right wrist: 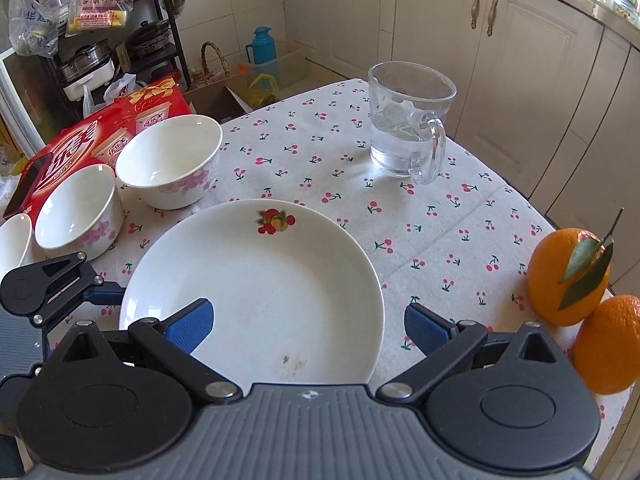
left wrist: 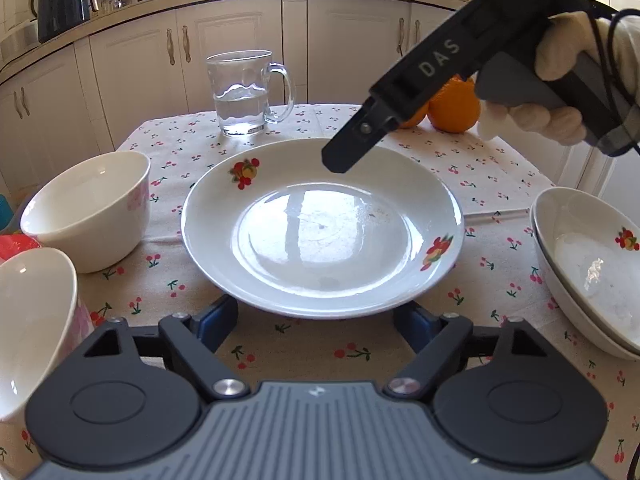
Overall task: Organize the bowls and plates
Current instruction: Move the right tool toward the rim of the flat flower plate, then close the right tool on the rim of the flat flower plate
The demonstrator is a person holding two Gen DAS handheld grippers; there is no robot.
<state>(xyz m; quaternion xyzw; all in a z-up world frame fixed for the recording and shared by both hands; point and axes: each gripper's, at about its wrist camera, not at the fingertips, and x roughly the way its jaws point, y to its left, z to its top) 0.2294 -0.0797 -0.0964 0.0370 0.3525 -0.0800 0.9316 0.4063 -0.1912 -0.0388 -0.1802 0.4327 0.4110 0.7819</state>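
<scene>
A white plate with fruit prints lies in the middle of the cherry-print cloth. My left gripper is at its near edge, fingers apart, their blue tips hidden under the rim. In the right wrist view one of its fingers meets the left rim of the plate. My right gripper is open: one pad hangs over the plate, the other over the cloth past the rim. From the left wrist it shows edge-on as my right gripper above the far rim. Two stacked plates sit at the right, and bowls at the left.
A glass mug of water stands at the table's far side. Two oranges lie near the right corner. A red box sits behind the bowls. A gloved hand holds the right gripper. Kitchen cabinets lie beyond the table.
</scene>
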